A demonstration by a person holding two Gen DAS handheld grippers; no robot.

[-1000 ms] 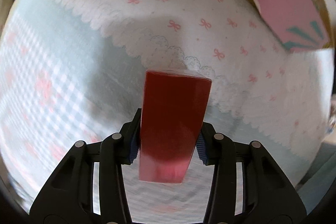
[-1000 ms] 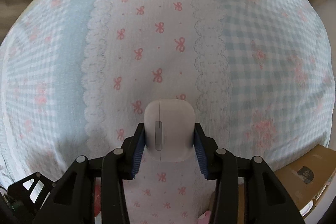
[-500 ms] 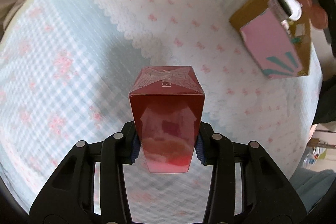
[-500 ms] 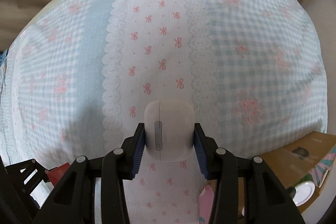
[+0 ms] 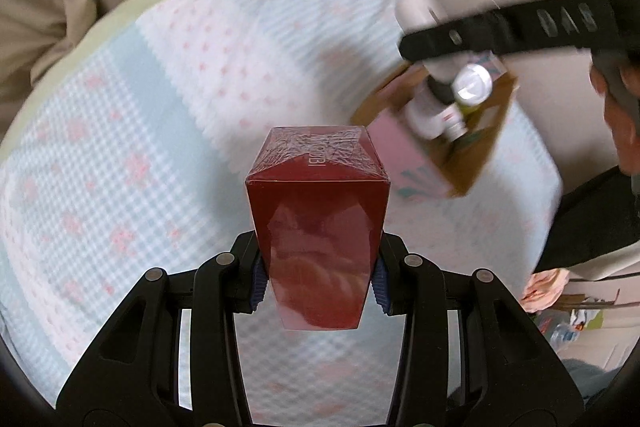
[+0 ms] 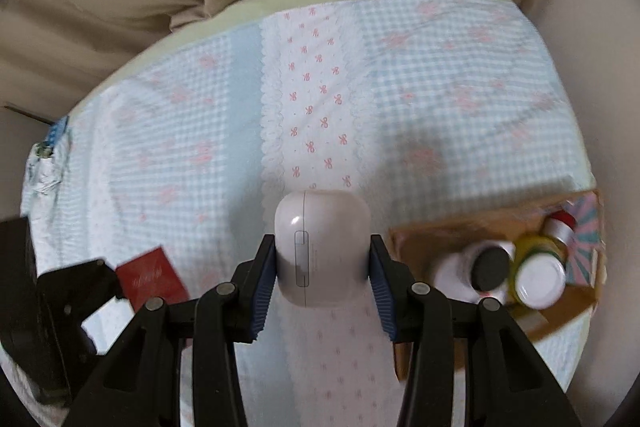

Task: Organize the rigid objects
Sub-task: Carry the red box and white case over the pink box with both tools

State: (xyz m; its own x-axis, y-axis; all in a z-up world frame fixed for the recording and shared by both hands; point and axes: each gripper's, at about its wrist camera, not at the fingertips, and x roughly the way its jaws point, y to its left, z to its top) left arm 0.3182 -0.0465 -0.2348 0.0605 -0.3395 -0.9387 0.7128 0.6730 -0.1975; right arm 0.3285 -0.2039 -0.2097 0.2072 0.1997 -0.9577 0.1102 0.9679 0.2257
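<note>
While both jaws grip tight, left gripper (image 5: 318, 281) holds red box (image 5: 318, 227), right gripper (image 6: 322, 275) white case (image 6: 320, 247), above bed (image 6: 460, 87) | step: carrying | next: lower into cardboard box (image 6: 416, 239) at bed's right edge.

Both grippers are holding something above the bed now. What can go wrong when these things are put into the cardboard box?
1. The cardboard box already holds bottles standing upright; the white case or the red box could knock them over.
2. The left gripper grips the red box only near its lower end, so it may tilt.
3. The box sits on soft bedding and could shift.
</note>
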